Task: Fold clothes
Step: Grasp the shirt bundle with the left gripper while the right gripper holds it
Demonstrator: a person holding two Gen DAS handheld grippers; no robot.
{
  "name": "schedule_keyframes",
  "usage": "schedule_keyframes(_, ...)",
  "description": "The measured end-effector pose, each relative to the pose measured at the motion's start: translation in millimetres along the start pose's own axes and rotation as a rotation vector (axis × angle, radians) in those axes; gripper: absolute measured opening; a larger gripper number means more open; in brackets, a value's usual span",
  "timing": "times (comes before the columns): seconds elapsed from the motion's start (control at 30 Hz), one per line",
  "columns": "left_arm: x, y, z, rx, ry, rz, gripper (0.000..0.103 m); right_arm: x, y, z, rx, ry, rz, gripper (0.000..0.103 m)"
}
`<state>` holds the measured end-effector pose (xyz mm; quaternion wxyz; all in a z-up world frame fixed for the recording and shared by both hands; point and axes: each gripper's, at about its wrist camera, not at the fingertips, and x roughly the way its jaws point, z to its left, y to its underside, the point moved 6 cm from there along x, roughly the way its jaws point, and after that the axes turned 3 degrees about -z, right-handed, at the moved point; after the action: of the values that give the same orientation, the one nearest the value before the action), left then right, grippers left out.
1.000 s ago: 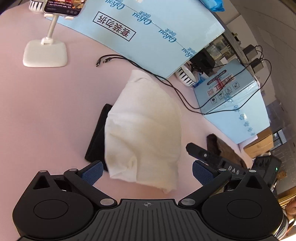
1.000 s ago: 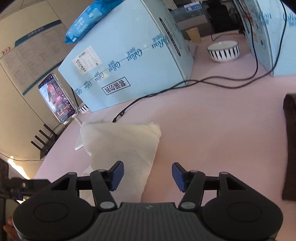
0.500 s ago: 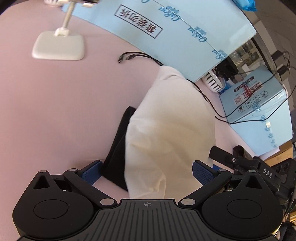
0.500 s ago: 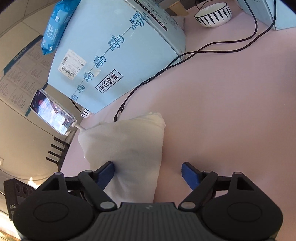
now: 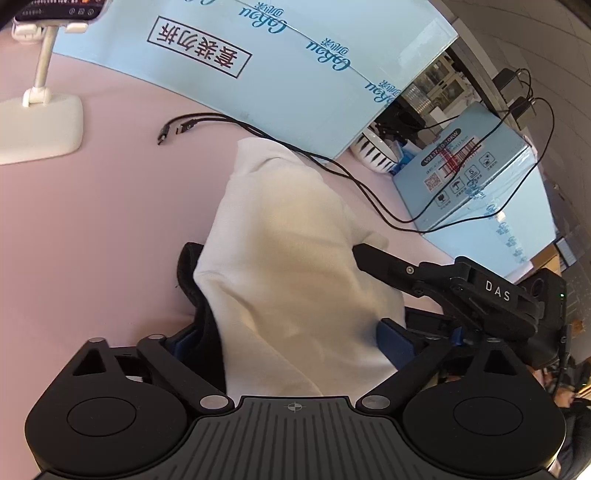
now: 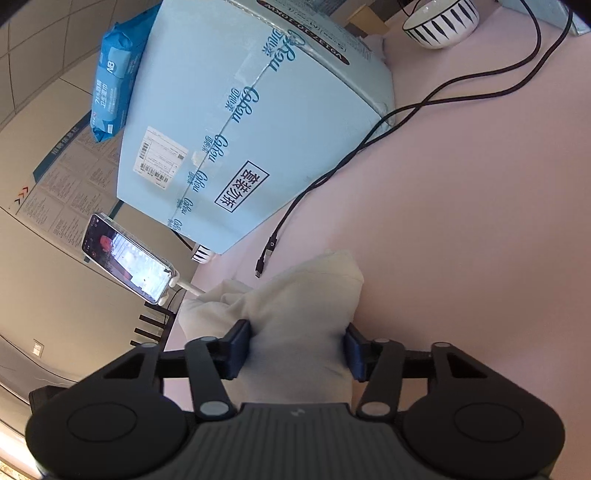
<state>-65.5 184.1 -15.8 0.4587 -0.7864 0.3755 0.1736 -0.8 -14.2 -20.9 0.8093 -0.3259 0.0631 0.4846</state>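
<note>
White cloth (image 5: 291, 266) lies bunched on the pink table (image 5: 92, 221), long axis running away from both grippers. Right gripper (image 6: 297, 349) pinches its near end; left gripper (image 5: 284, 341) straddles it, fingers wide.

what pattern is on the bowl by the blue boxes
White bowl with black pointed stripes around its side, clearest in the right wrist view.

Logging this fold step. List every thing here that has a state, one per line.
White cloth: bunched, between both grippers' pads.
Left gripper: open around the cloth.
Right gripper: pads on the cloth's sides.
Dark garment: flat, partly under the cloth.
Phone: screen lit.
Cable: unplugged.
</note>
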Motion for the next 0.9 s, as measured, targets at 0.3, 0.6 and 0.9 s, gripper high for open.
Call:
schedule_keyframes(0.3,-42.6,6.8,-9.7,0.021,-0.014,-0.094,0.037,-20.7,15.2,52.9,-0.177,0.006,-0.073,0.036)
schedule_keyframes(0.6,-183.3,17.9,15.8,0.02,-0.113,-0.291,0.037,-3.5,52.6,158.8,-0.258,-0.277,0.058,0.036)
schedule_keyframes(0.9,-217.6,50.6,85.8,-0.145,-0.328,-0.361,0.039,96.8,145.5,156.0,-0.199,-0.146,0.347,0.043)
